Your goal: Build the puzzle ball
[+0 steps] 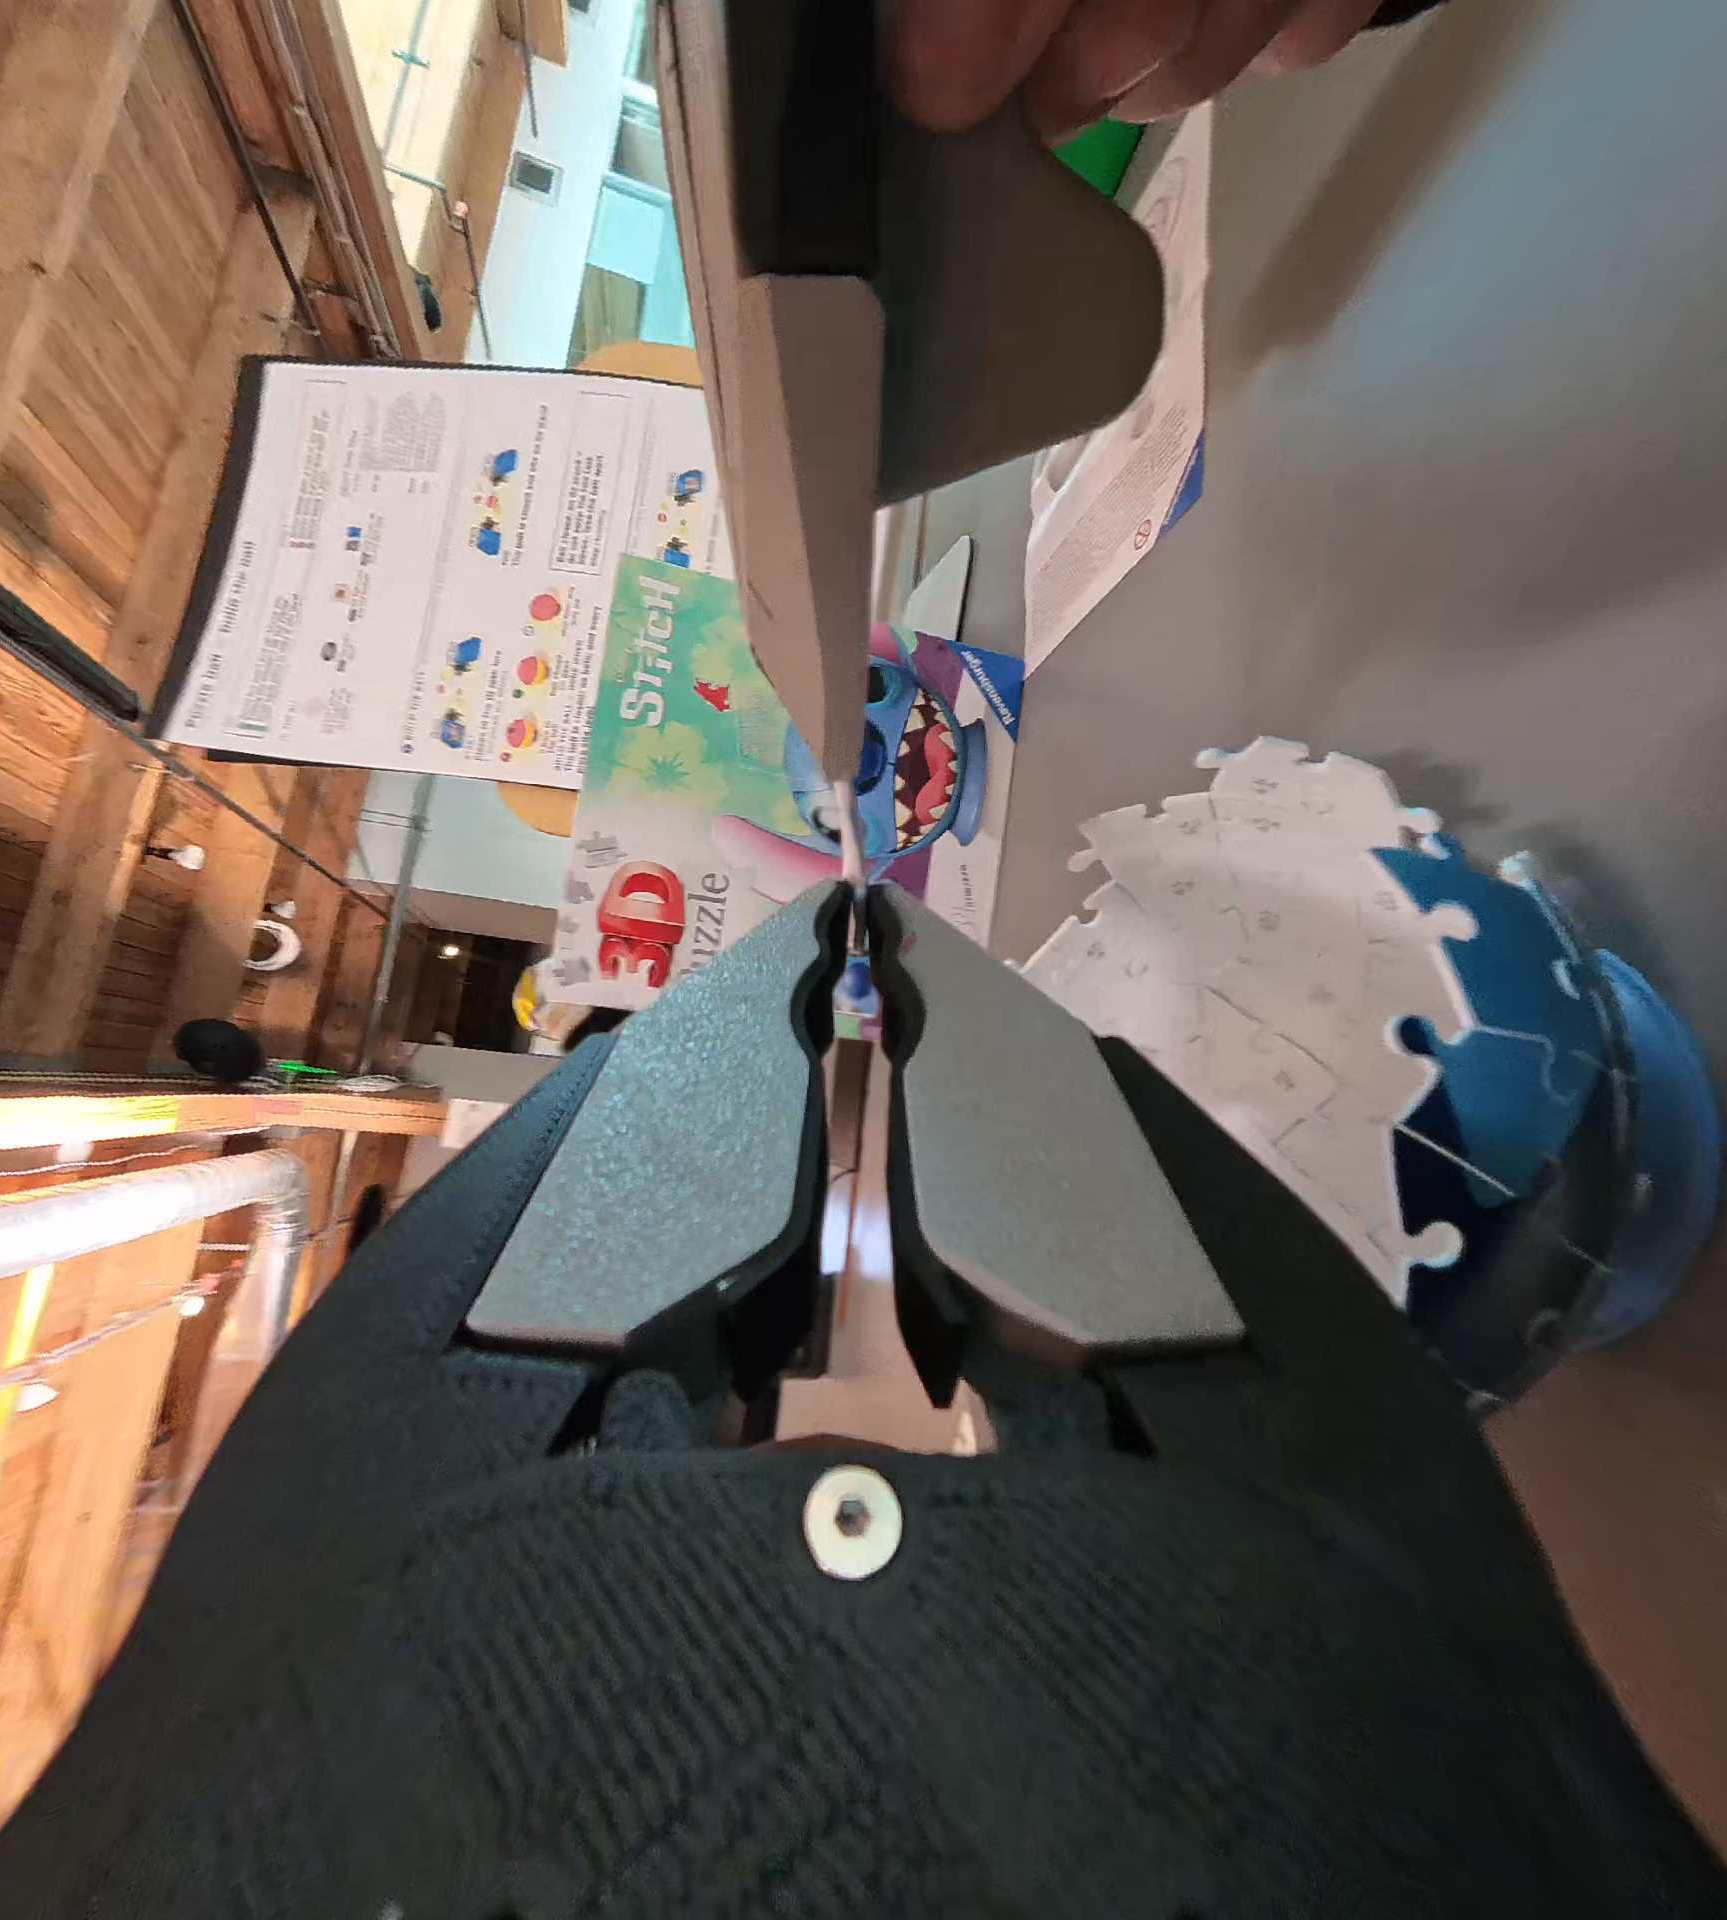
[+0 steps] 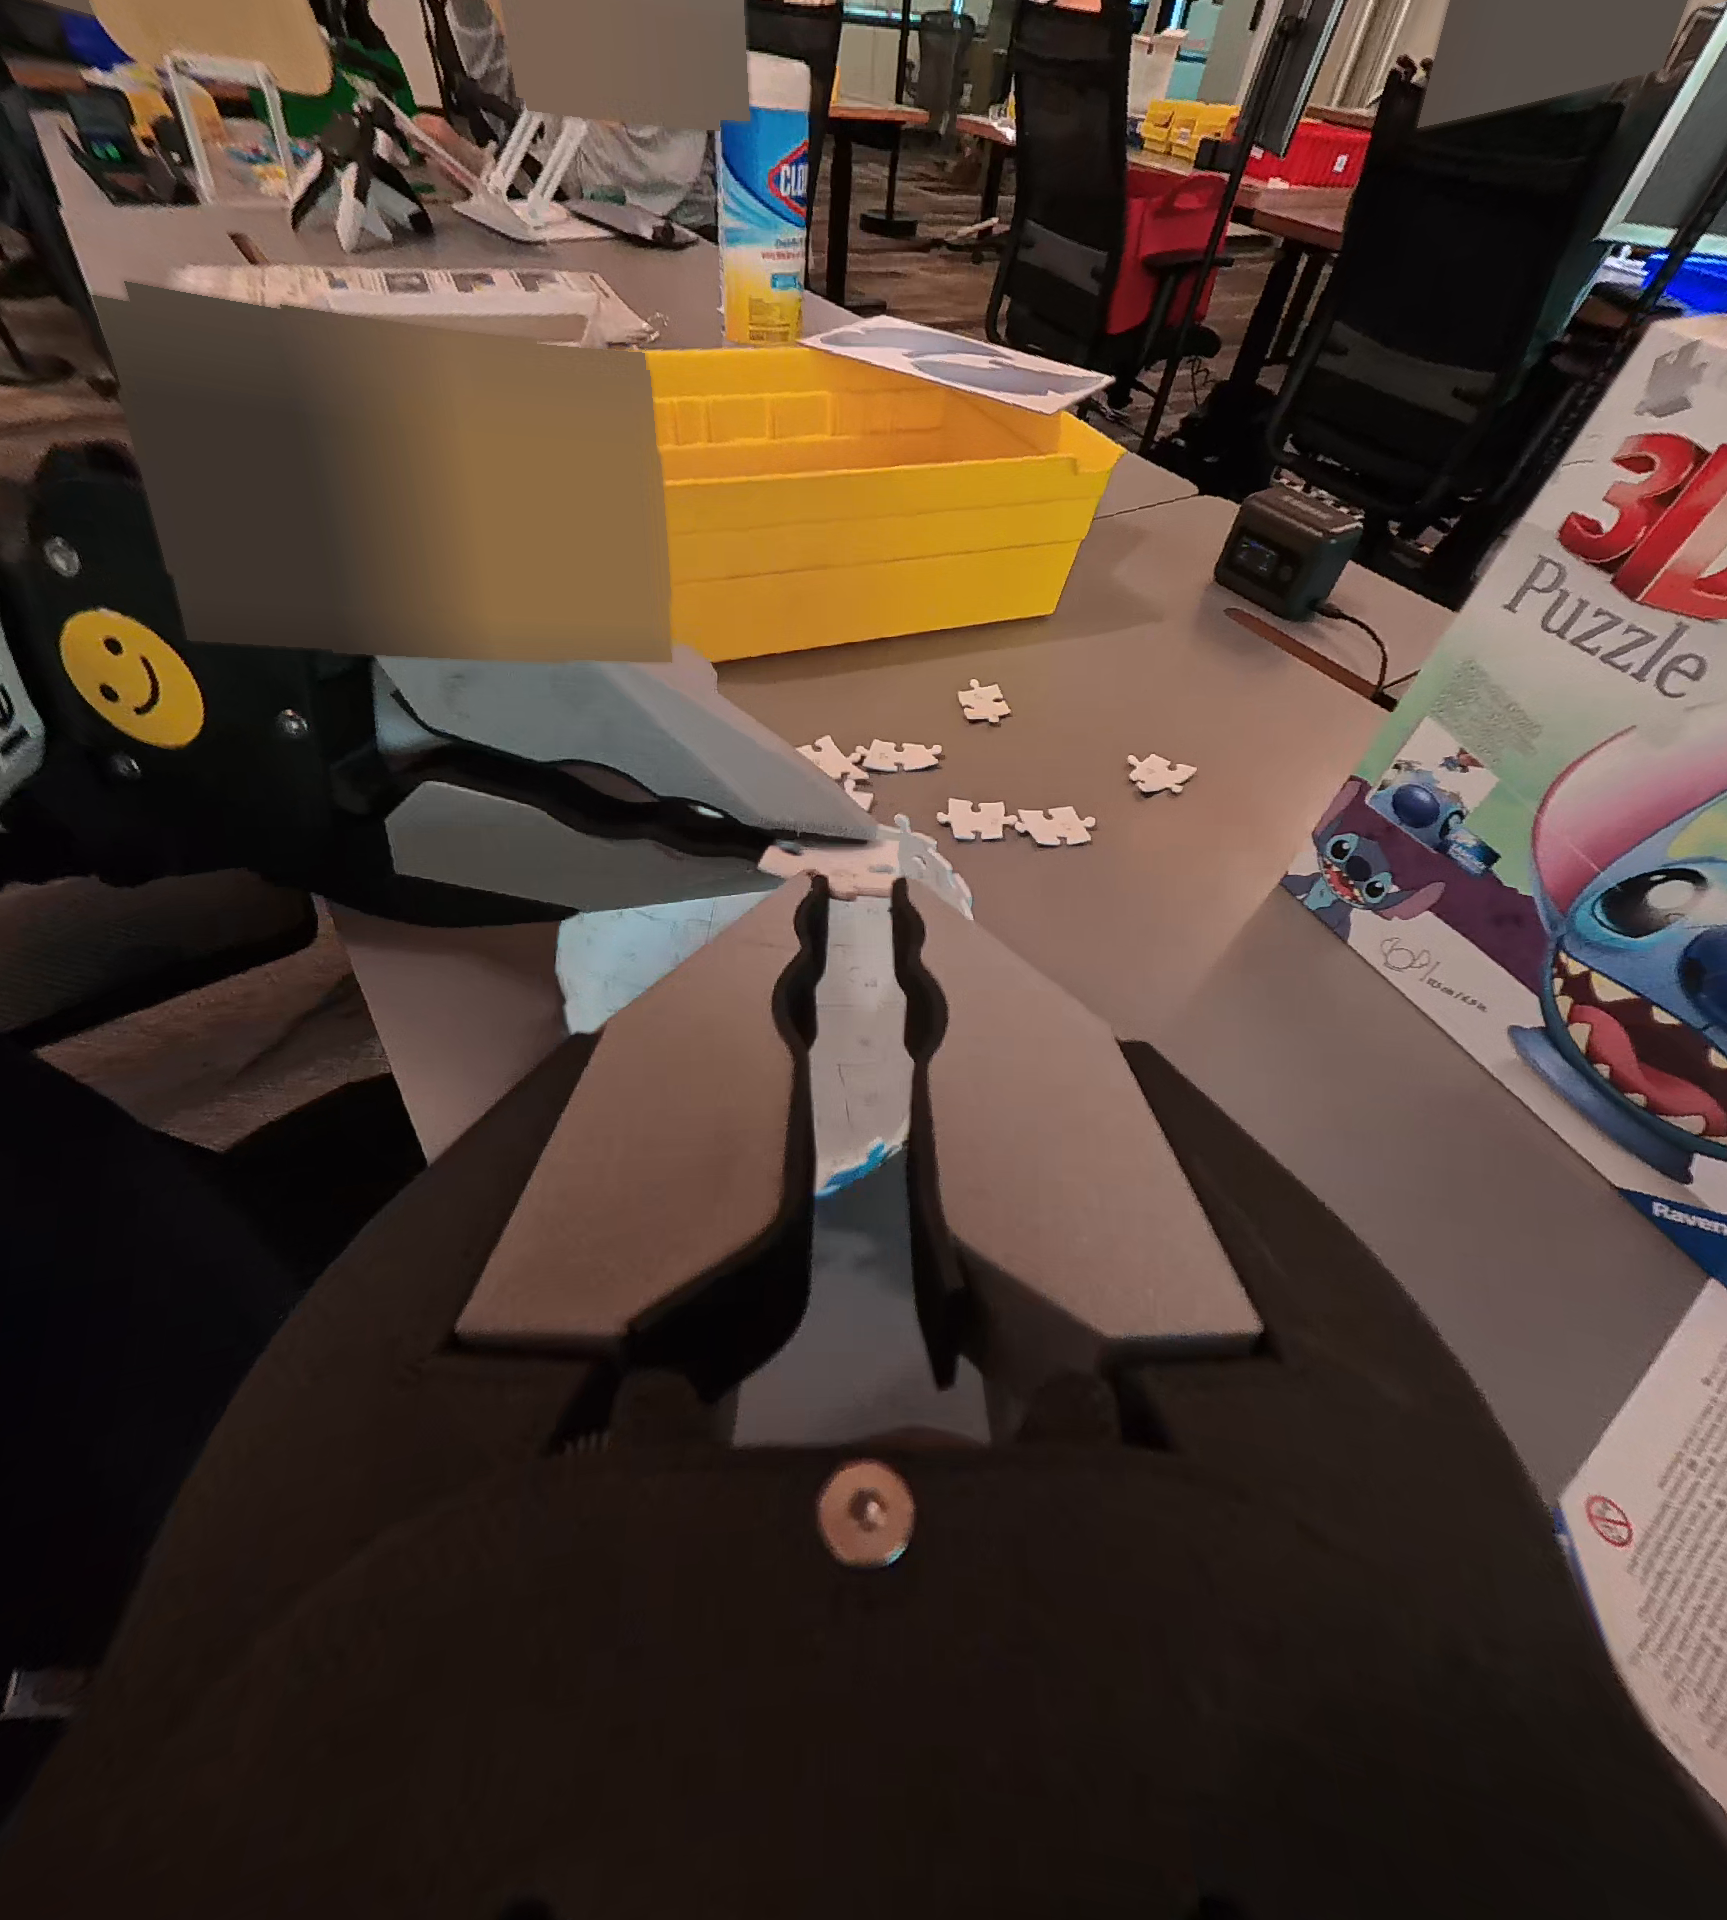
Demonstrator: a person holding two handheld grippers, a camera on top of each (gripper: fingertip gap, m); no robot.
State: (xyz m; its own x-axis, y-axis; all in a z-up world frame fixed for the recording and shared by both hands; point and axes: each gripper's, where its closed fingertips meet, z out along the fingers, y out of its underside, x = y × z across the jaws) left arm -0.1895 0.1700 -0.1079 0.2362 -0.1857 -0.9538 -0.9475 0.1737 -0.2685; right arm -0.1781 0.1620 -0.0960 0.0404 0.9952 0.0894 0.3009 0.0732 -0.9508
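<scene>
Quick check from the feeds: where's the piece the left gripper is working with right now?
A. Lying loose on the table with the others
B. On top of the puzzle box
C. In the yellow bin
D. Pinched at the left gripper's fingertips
D. In the left wrist view the left gripper has its fingertips closed on a thin puzzle piece seen edge-on, while the right gripper meets it tip to tip.

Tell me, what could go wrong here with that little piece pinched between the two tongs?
The puzzle piece is held only at its edge by the left tongs, so it may slip or bend as the right tongs close in. The half-built ball sits just below; a hard push might pop its joints. A dropped piece could get lost among the loose pieces.
</scene>
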